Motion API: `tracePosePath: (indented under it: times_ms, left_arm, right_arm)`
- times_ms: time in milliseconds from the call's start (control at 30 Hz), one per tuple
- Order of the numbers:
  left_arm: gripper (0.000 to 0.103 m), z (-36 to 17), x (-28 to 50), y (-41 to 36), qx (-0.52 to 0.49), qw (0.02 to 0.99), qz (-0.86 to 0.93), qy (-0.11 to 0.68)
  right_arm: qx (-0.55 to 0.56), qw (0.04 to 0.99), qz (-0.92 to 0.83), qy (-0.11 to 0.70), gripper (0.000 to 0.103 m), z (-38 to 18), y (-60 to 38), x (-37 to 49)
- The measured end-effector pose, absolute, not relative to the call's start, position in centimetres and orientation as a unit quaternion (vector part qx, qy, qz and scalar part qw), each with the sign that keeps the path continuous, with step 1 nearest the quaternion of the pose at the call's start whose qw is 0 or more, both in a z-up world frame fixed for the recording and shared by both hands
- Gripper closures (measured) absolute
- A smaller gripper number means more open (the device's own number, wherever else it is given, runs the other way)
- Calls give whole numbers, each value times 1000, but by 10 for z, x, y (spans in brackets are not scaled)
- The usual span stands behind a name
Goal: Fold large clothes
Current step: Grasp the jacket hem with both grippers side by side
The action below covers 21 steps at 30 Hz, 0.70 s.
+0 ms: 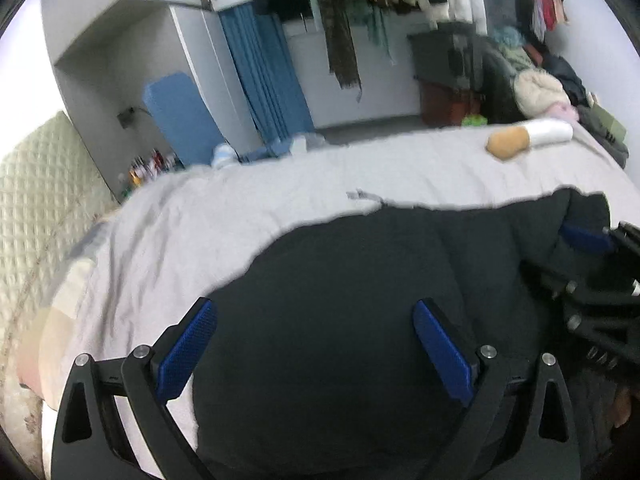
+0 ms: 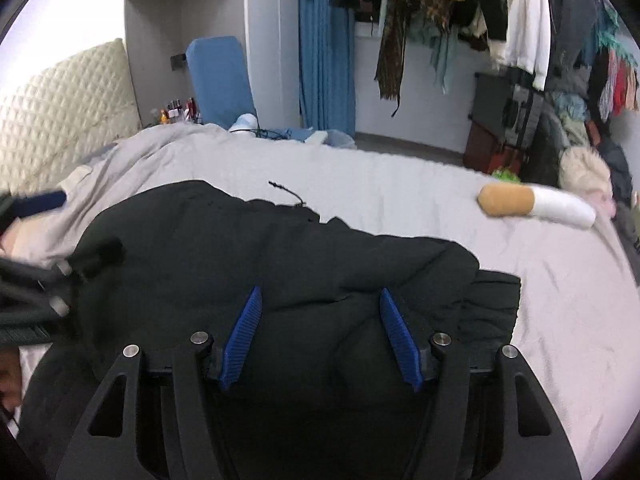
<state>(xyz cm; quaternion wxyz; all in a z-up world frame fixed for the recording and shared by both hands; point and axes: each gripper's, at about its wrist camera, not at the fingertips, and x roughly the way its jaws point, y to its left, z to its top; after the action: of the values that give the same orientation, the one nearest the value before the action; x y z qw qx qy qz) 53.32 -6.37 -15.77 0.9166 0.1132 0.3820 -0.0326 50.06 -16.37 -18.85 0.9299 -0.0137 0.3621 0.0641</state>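
Note:
A large black garment [image 1: 360,280] lies bunched on the grey bed sheet [image 1: 280,184]. In the right wrist view it [image 2: 280,248] fills the lower middle, with a thin black cord [image 2: 286,192] trailing from its far edge. My left gripper [image 1: 316,308] hovers over the cloth, its blue pads far apart and nothing pinched between them. My right gripper [image 2: 320,292] stands about half open over a raised fold, and its pads do not press on the cloth. Each gripper also shows at the edge of the other's view: the right gripper [image 1: 592,240] and the left gripper [image 2: 40,200].
A cigarette-shaped pillow [image 2: 536,200] lies on the sheet [image 2: 400,184] at the far right. A quilted headboard [image 2: 60,100] stands on the left. Beyond the bed are hanging clothes [image 2: 440,8], a blue curtain [image 2: 326,64] and piled clothing [image 1: 540,80].

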Motion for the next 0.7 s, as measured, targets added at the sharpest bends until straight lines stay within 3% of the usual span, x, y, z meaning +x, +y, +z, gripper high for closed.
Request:
tracePosePath:
  times_ms: [400,700]
  left_arm:
    - [2,-218,549,-20,52,922,-69,376]
    - [0,-260,566,-20,35,918,-71,389]
  right_arm:
    - [19,917,60,395,47,-231,-203,490]
    - [7,928,35,370,47,-273,-195,507]
